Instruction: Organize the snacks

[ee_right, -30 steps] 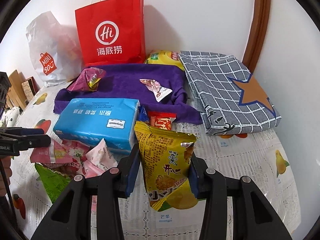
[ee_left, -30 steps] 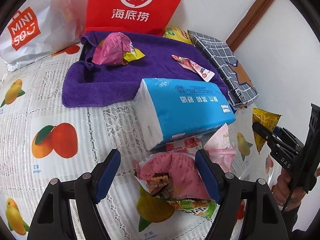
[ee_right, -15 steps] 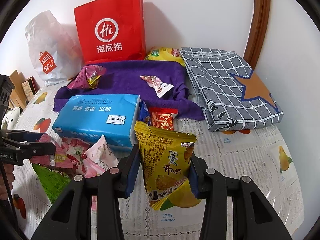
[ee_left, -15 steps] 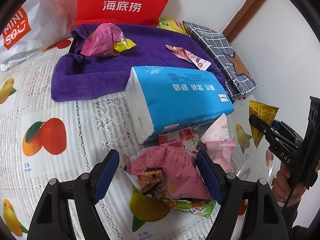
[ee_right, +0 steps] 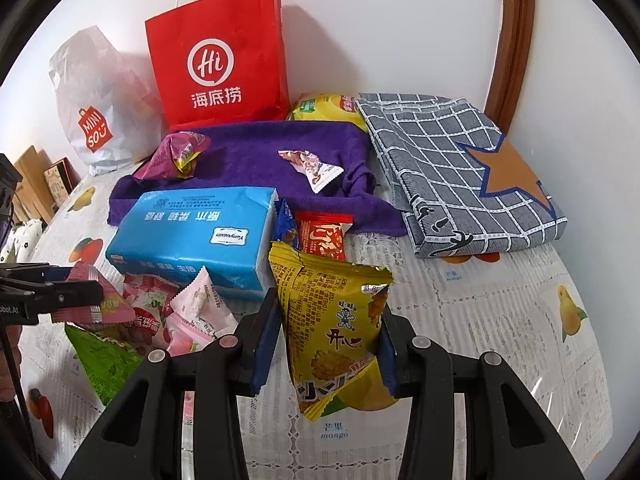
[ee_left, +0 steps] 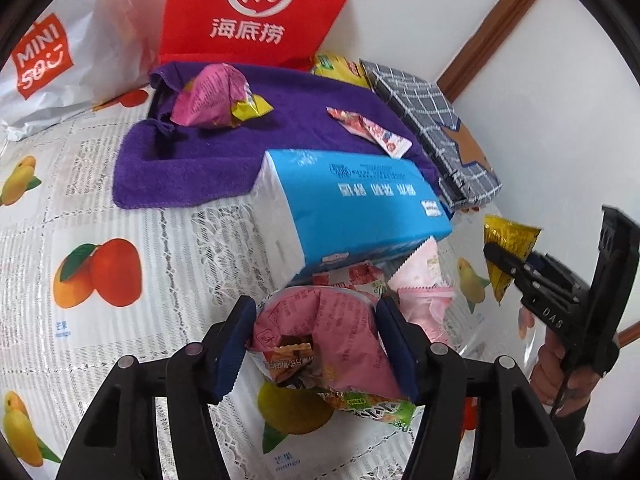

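Observation:
My left gripper [ee_left: 316,344] is shut on a pink snack bag [ee_left: 332,340] and holds it over a green snack bag [ee_left: 372,402] near the table's front. My right gripper [ee_right: 326,344] is shut on a yellow snack bag [ee_right: 332,320] above the tablecloth. The purple towel [ee_right: 256,160] at the back carries a pink-and-yellow bag [ee_right: 176,156] and a small red-white packet [ee_right: 312,166]. Pale pink packets [ee_right: 196,312] and a red packet [ee_right: 324,236] lie by the blue tissue pack [ee_right: 192,236].
A red paper bag [ee_right: 220,60] and a white plastic bag [ee_right: 92,108] stand against the back wall. A folded grey checked cloth [ee_right: 460,172] lies at the right. A yellow bag [ee_right: 324,106] sits behind the towel. The tablecloth [ee_right: 500,320] has a fruit print.
My left gripper has closed on the pink snack bag and lifted it a little. My right gripper still holds the yellow bag and has barely moved.

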The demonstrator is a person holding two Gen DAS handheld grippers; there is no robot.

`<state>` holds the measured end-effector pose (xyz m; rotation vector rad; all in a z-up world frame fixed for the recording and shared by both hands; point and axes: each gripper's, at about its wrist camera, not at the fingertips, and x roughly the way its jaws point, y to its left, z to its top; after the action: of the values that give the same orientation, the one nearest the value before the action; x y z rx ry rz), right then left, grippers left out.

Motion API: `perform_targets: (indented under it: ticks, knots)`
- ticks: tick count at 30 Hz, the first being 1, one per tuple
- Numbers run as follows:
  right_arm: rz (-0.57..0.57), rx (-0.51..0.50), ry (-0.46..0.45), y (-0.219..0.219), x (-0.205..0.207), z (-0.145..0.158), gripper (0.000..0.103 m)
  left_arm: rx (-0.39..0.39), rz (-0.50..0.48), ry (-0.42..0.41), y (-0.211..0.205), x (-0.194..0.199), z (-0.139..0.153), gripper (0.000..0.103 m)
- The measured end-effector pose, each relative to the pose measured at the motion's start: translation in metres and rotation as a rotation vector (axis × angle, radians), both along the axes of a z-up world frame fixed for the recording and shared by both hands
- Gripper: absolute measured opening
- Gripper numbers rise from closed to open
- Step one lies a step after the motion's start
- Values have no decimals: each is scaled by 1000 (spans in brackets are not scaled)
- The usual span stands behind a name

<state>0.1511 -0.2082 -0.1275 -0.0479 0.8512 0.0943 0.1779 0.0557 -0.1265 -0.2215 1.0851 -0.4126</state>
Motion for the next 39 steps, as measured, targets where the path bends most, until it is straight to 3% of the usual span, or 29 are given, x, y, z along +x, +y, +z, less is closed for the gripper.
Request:
perform_targets:
  ticks: [4, 12, 27, 39]
  knots:
    - [4, 8, -4, 1, -3, 2, 43, -45, 26, -13, 13, -4, 7, 60]
    - [12, 21, -15, 5, -13, 11, 43, -61, 65, -59, 23, -19, 26, 60]
    - [68, 26, -61, 20, -25, 43, 43, -40, 72, -123, 6, -37, 61, 60]
    - [86, 43, -85, 29, -9, 60, 43, -11, 89, -187, -5, -26, 89, 60]
